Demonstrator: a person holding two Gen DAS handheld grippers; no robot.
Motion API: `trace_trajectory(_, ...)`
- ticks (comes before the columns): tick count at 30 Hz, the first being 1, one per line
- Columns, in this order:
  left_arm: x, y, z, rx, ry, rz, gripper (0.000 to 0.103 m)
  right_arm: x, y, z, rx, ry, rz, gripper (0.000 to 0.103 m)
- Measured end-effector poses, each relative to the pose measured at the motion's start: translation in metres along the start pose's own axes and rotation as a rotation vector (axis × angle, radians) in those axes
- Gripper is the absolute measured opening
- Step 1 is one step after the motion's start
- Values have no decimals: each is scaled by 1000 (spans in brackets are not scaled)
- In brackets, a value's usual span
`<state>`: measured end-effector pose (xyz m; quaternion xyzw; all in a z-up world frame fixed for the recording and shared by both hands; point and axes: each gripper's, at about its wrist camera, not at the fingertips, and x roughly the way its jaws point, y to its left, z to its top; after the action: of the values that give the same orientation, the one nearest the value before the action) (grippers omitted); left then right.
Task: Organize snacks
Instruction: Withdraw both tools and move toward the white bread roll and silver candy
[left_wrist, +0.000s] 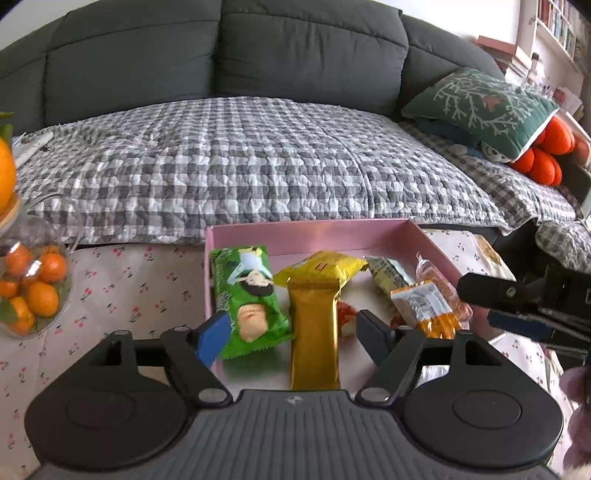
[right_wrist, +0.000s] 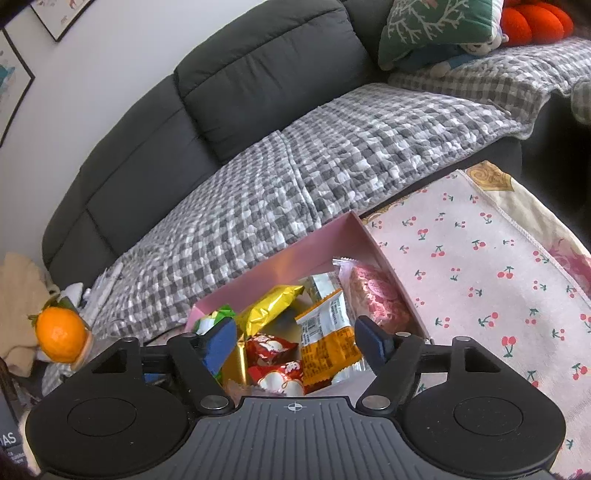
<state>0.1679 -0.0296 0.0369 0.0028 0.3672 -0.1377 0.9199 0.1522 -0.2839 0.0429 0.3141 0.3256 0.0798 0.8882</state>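
A pink box (left_wrist: 314, 236) on the cherry-print tablecloth holds several snacks: a green biscuit pack (left_wrist: 251, 299), a gold bar (left_wrist: 314, 332), a yellow pack (left_wrist: 325, 267) and an orange-and-white packet (left_wrist: 424, 306). My left gripper (left_wrist: 291, 332) is open just above the box's near side, its fingers either side of the gold bar and not touching it. My right gripper (right_wrist: 299, 341) is open over the box (right_wrist: 295, 258), above red candy packs (right_wrist: 273, 347), the orange packet (right_wrist: 325, 339) and a pink wafer pack (right_wrist: 376, 299). It also shows at the right in the left wrist view (left_wrist: 517, 302).
A glass jar of small oranges (left_wrist: 29, 288) stands at the table's left, an orange on its lid (right_wrist: 61, 334). A dark sofa with a checked quilt (left_wrist: 240, 158) lies behind the table. The tablecloth (right_wrist: 480, 277) extends right of the box.
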Motion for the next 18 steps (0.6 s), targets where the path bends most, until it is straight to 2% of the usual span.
trace_trajectory(4, -10, 6, -6, -3, 11, 7, 88, -9, 5, -3, -34, 8, -7, 81)
trace_trajectory(9, -24, 13, -14, -5, 23, 25, 96, -20, 12, -11, -100, 36, -29, 85)
trace_trajectory(18, -48, 26, -38, -4, 58, 67, 102, -39, 17, -29, -198, 83, -80, 86)
